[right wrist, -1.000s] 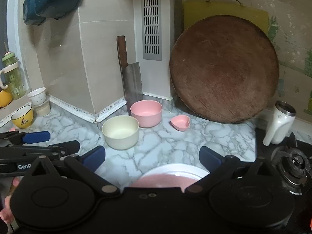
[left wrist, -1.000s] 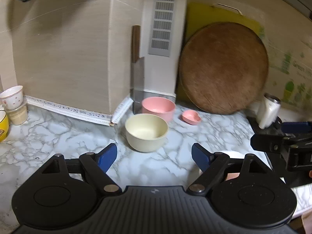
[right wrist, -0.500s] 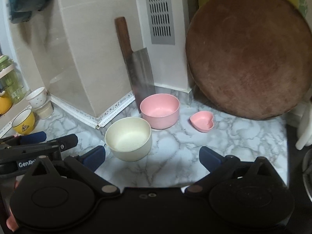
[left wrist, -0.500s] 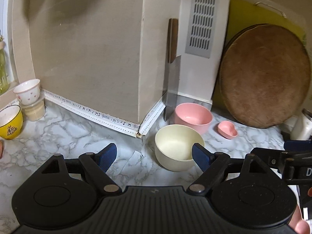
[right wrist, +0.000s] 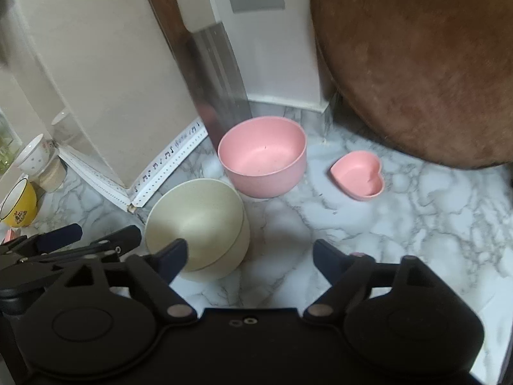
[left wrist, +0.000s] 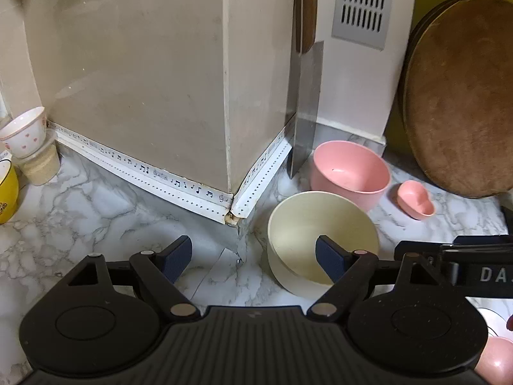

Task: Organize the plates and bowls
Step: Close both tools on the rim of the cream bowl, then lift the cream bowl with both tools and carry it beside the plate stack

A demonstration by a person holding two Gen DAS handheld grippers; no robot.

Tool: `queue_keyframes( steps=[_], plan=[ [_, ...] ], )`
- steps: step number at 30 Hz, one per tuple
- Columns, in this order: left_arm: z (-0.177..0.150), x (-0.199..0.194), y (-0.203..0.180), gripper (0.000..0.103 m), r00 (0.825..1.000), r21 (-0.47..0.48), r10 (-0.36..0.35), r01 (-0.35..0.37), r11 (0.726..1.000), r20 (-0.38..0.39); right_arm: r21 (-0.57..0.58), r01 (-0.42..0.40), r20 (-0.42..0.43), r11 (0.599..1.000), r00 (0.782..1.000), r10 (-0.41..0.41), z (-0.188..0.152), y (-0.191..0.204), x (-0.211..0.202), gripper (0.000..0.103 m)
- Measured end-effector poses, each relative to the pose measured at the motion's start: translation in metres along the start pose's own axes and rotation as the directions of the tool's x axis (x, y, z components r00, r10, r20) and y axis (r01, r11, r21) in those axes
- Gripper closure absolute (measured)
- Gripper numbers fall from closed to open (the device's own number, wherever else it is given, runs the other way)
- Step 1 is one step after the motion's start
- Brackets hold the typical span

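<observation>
The round cream plastic bowl [left wrist: 320,240] sits low and right of middle on the white marble counter [left wrist: 96,218], touching nothing. The left hand-held gripper [left wrist: 253,260] is spread beside its rim, likely to grab it. The right hand-held gripper [right wrist: 248,258], just narrowed, holds nothing.

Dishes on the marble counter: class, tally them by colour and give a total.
Pink: 2, a bowl and a heart dish
Cream: 1, a bowl
Yellow: 1, a cup
White: 1, a cup
Total: 5
</observation>
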State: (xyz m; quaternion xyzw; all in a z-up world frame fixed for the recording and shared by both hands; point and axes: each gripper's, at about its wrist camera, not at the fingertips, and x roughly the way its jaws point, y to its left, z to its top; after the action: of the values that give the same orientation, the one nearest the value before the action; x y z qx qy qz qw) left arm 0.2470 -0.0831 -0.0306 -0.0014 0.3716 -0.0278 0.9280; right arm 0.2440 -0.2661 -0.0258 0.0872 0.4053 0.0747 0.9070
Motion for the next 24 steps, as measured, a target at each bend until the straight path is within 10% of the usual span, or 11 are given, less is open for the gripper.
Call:
queue_keyframes(
  steps=[13, 24],
  plan=[
    [0.006, 0.044, -0.006, 0.029, 0.997, -0.001, 0.002, -0.002, 1.000, -0.081, -0.001, 0.003, -0.084, 1.000, 0.996, -0.004, 0.011, 0.000, 0.049, 0.051],
    [0.005, 0.054, -0.015, 0.088, 0.993, 0.042, -0.040, 0.045, 0.998, -0.115, -0.042, -0.024, -0.103, 0.999, 0.994, 0.019, 0.009, 0.014, 0.058, 0.085]
  ],
)
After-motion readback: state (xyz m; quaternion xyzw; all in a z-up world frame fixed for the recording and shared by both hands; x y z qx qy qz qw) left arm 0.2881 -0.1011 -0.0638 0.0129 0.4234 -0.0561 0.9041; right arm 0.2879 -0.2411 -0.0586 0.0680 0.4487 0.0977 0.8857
